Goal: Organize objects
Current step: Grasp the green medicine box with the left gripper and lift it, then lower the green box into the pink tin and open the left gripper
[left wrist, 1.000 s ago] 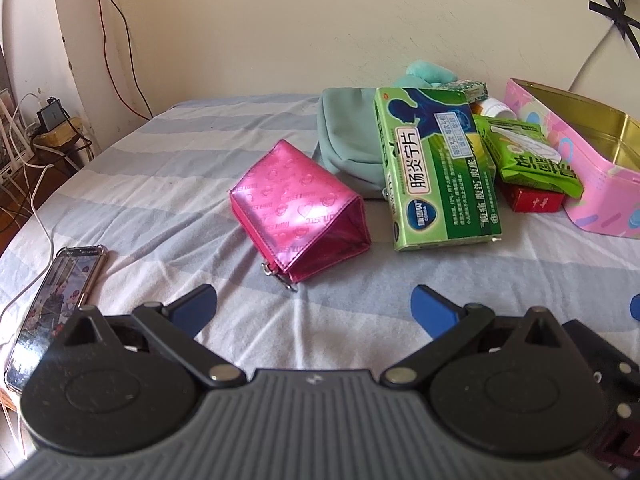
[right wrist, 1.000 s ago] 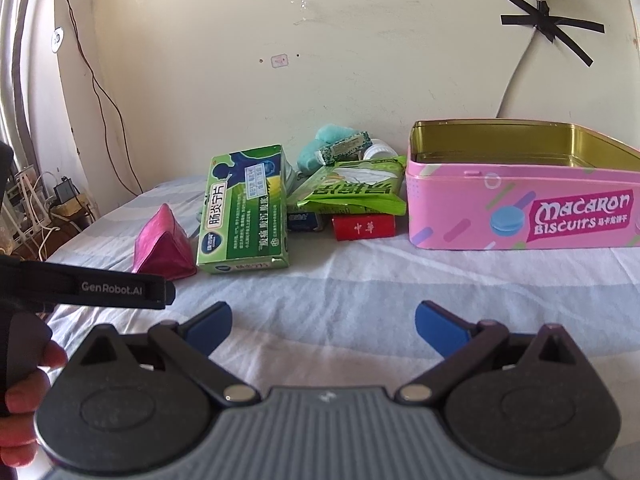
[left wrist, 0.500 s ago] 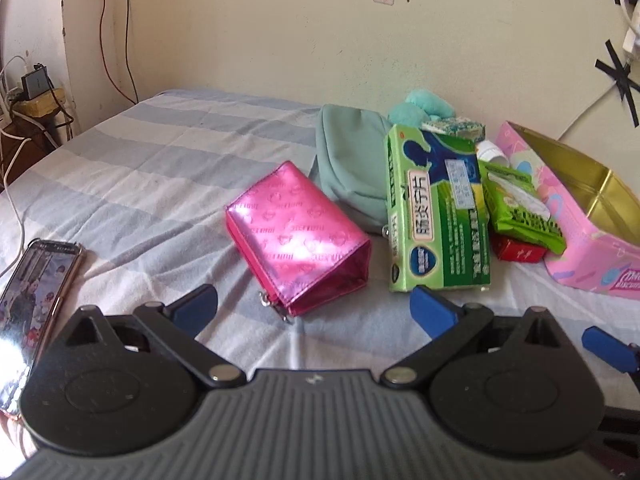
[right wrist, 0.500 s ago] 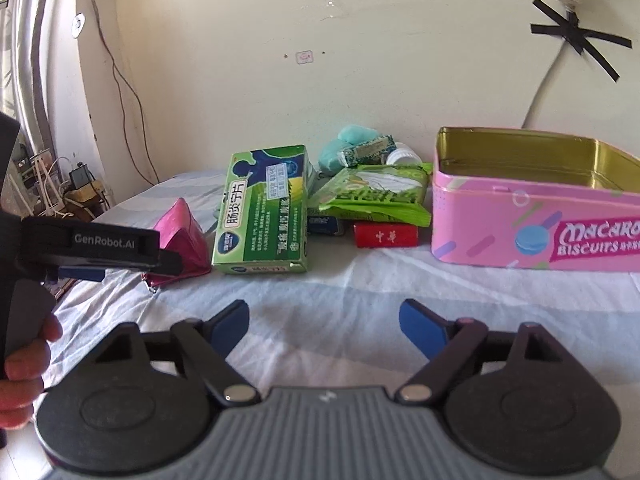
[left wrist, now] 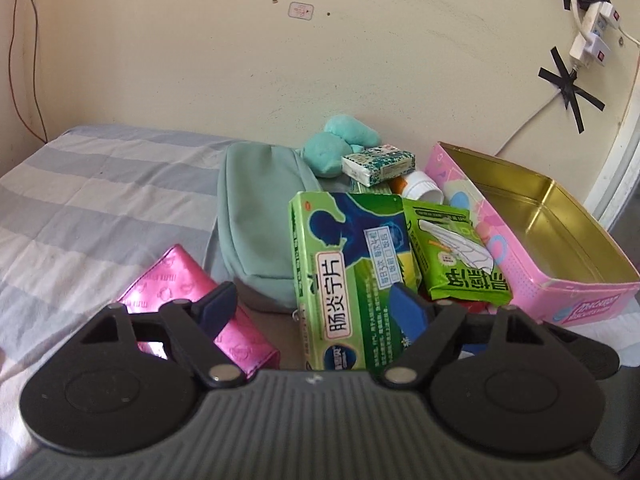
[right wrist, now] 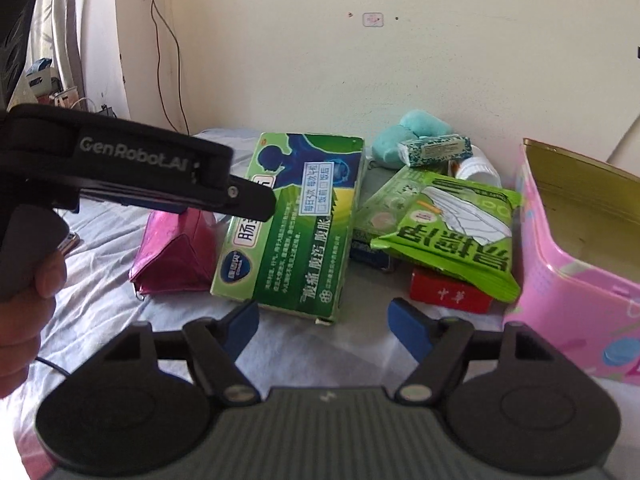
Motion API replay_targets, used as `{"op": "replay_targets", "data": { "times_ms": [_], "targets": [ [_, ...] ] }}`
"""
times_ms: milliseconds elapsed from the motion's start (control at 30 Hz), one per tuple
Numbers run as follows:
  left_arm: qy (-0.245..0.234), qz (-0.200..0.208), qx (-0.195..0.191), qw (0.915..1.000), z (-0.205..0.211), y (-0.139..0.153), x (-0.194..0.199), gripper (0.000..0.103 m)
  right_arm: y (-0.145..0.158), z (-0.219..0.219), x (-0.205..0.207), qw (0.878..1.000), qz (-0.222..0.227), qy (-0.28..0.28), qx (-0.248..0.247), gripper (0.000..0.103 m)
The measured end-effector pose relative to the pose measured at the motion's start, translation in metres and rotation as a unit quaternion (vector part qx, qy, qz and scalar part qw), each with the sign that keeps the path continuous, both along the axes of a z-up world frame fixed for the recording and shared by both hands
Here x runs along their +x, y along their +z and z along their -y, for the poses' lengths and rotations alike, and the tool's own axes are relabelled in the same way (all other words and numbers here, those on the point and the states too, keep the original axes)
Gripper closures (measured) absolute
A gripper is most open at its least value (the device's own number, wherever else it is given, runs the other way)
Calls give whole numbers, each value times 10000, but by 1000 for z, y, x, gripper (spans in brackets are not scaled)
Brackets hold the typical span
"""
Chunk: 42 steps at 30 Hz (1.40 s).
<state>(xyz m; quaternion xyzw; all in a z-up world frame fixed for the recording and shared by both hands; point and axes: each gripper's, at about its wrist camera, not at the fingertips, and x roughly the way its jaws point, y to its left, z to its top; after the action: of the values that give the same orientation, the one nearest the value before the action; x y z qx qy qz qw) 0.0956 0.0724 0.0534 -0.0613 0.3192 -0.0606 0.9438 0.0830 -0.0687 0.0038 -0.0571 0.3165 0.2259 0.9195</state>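
A large green medicine box [left wrist: 348,276] [right wrist: 296,220] lies on the striped bed, leaning on a grey-green pouch [left wrist: 260,220]. My left gripper [left wrist: 316,310] is open, its fingers either side of the box's near end, above it. A shiny pink pouch [left wrist: 188,304] [right wrist: 172,256] lies to its left. A green snack packet [left wrist: 456,256] [right wrist: 452,236] rests on a red box [right wrist: 448,294]. The open pink biscuit tin [left wrist: 560,248] [right wrist: 576,272] stands at the right. My right gripper [right wrist: 322,326] is open and empty, just in front of the green box.
A teal plush [left wrist: 340,144], a small patterned box [left wrist: 378,164] [right wrist: 434,150] and a white bottle [left wrist: 420,186] lie at the back by the wall. The left gripper's body [right wrist: 136,172] crosses the right wrist view at the left. Cables hang on the wall.
Both grippers have moved forward toward the pile. The left one swung right, from in front of the pink pouch to over the green box. The phone has left view.
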Motion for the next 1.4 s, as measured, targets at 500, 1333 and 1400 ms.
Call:
{"op": "replay_targets", "data": {
  "times_ms": [500, 1333, 1400],
  "targets": [
    [-703, 456, 146, 9964, 30, 21, -14, 45, 16, 9, -26, 9946, 1029, 41, -104, 44],
    [-1164, 753, 91, 9903, 174, 31, 40, 40, 19, 173, -23, 9552, 1534, -2518, 238, 24],
    [-991, 760, 284, 9918, 167, 33, 35, 39, 20, 169, -25, 9544, 1635, -2485, 242, 24]
  ]
}}
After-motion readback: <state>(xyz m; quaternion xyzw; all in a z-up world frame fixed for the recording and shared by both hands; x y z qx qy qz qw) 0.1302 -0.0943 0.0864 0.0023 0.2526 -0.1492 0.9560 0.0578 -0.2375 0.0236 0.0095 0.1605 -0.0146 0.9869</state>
